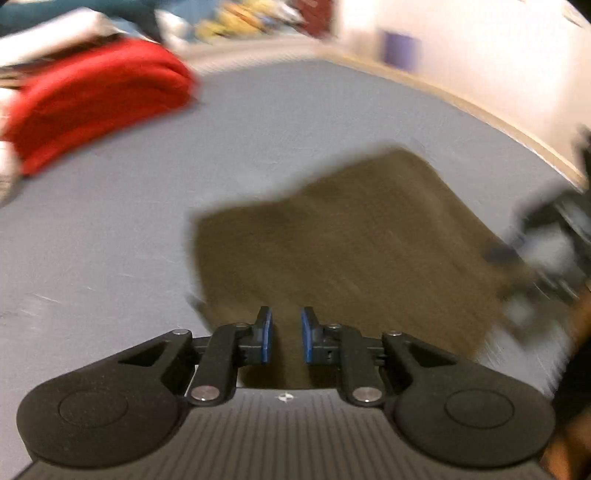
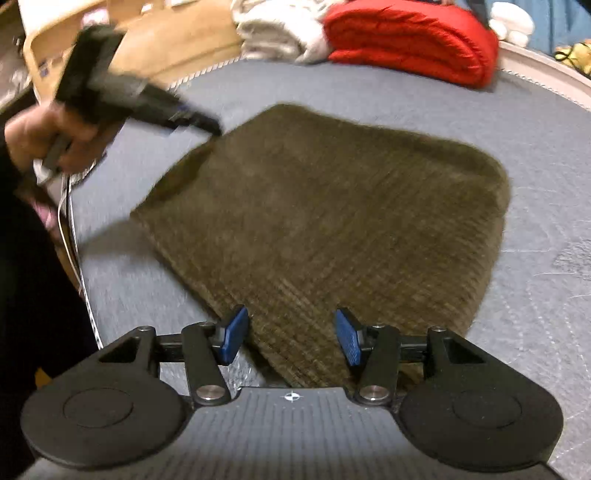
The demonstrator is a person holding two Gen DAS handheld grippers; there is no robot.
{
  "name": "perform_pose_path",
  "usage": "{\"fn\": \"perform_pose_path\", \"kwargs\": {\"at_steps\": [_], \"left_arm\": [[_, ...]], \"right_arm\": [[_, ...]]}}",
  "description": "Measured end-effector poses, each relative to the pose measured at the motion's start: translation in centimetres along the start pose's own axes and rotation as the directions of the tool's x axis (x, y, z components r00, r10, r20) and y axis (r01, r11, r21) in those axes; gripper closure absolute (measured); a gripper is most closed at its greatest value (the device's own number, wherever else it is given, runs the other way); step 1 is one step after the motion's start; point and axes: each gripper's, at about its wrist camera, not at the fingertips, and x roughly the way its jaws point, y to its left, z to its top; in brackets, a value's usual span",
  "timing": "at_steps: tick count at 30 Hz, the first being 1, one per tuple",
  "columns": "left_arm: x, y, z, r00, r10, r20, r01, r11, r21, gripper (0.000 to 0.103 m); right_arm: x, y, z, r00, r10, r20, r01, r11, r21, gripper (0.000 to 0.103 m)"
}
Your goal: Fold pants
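Observation:
The brown corduroy pants lie folded into a thick rectangle on a grey padded surface. My right gripper hovers over their near edge, open, with nothing pinched between its blue pads. In this view a hand holds my left gripper at the pants' far-left edge, where the fabric rises up to its tip. In the left wrist view the left gripper has only a narrow gap between its pads, filled by the brown pants. The right gripper is a dark blur at the right.
A folded red blanket and white clothes sit at the far end of the surface. The red blanket is at the upper left in the left wrist view. A tan box stands beyond the left edge. Bare grey surface surrounds the pants.

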Motion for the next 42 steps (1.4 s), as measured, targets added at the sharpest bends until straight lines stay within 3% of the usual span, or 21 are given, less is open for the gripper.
{"fn": "perform_pose_path", "kwargs": {"at_steps": [1, 3, 7, 9, 10, 11, 12, 14, 16, 18, 20, 22, 23, 24, 26, 29, 36, 42], "left_arm": [[1.0, -0.5, -0.8, 0.998, -0.004, -0.063, 0.007, 0.999, 0.039, 0.082], [1.2, -1.9, -1.3, 0.997, 0.041, -0.069, -0.031, 0.99, 0.14, 0.081], [-0.2, -1.7, -0.1, 0.996, 0.087, -0.028, -0.086, 0.996, 0.016, 0.078], [-1.6, -1.8, 1.2, 0.989, 0.147, -0.006, -0.146, 0.984, -0.106, 0.05], [-2.5, -1.9, 1.8, 0.986, 0.169, 0.013, -0.164, 0.972, -0.17, 0.042], [-3.5, -2.1, 2.4, 0.981, 0.187, 0.047, -0.171, 0.957, -0.233, 0.027], [-4.3, -2.6, 2.7, 0.975, 0.207, 0.083, -0.175, 0.941, -0.29, 0.019], [-5.4, -4.4, 2.5, 0.961, 0.254, 0.113, -0.197, 0.909, -0.367, 0.016], [-5.5, -6.0, 1.7, 0.947, 0.307, 0.099, -0.231, 0.86, -0.454, 0.016], [-4.6, -6.9, 0.1, 0.946, 0.314, 0.084, -0.226, 0.822, -0.523, 0.016], [-3.0, -7.1, -1.4, 0.959, 0.285, 0.013, -0.22, 0.767, -0.603, 0.016], [-1.8, -6.9, -1.7, 0.973, 0.227, -0.036, -0.202, 0.772, -0.603, 0.016], [-1.7, -7.1, -1.6, 0.971, 0.238, -0.039, -0.215, 0.78, -0.588, 0.013], [-1.7, -7.2, -1.4, 0.962, 0.271, -0.041, -0.245, 0.784, -0.57, 0.003], [-2.0, -6.9, -0.9, 0.943, 0.33, -0.038, -0.296, 0.783, -0.548, 0.0], [-2.6, -6.3, -1.0, 0.929, 0.369, -0.038, -0.328, 0.768, -0.551, 0.0], [-1.7, -7.9, -1.4, 0.941, 0.335, -0.049, -0.315, 0.81, -0.494, 0.0], [-1.6, -7.6, -1.7, 0.942, 0.331, -0.06, -0.315, 0.802, -0.508, 0.0]], "right_arm": [[-0.1, 0.0, -0.5, 1.0, -0.015, -0.023, 0.015, 1.0, -0.006, 0.049], [0.9, 0.4, -0.8, 0.995, -0.066, -0.078, 0.06, 0.995, -0.074, 0.045], [1.3, 1.4, 0.2, 0.995, -0.083, -0.058, 0.077, 0.992, -0.102, 0.042], [-0.5, 1.0, 0.7, 0.997, -0.079, 0.0, 0.079, 0.997, -0.022, 0.039], [-1.6, 0.8, 1.2, 0.995, -0.091, 0.03, 0.091, 0.996, 0.024, 0.03], [-2.6, 0.6, 2.1, 0.988, -0.14, 0.062, 0.135, 0.987, 0.082, 0.021], [-3.5, 0.6, 2.9, 0.977, -0.194, 0.088, 0.182, 0.975, 0.128, 0.016], [-5.2, 0.8, 3.9, 0.948, -0.289, 0.13, 0.257, 0.941, 0.222, 0.007], [-6.5, 1.2, 4.2, 0.909, -0.389, 0.154, 0.324, 0.887, 0.329, 0.0], [-7.2, 1.3, 3.2, 0.881, -0.438, 0.178, 0.331, 0.84, 0.43, 0.001], [-6.3, 1.2, 1.5, 0.884, -0.431, 0.179, 0.304, 0.823, 0.481, 0.001], [-4.1, 1.5, -0.2, 0.895, -0.426, 0.13, 0.32, 0.818, 0.477, 0.001], [-3.2, 1.5, -0.5, 0.891, -0.446, 0.085, 0.36, 0.808, 0.466, 0.001], [-2.2, 1.5, -0.5, 0.879, -0.476, 0.029, 0.411, 0.786, 0.461, 0.001], [-1.1, 1.6, -0.2, 0.87, -0.492, -0.03, 0.452, 0.772, 0.447, 0.001], [-0.5, 1.6, 0.1, 0.856, -0.518, -0.015, 0.474, 0.771, 0.426, 0.001], [0.0, 3.1, 0.5, 0.848, -0.53, -0.004, 0.485, 0.772, 0.411, 0.001], [-0.3, 3.7, 0.7, 0.841, -0.541, -0.006, 0.493, 0.762, 0.42, 0.001]]}}
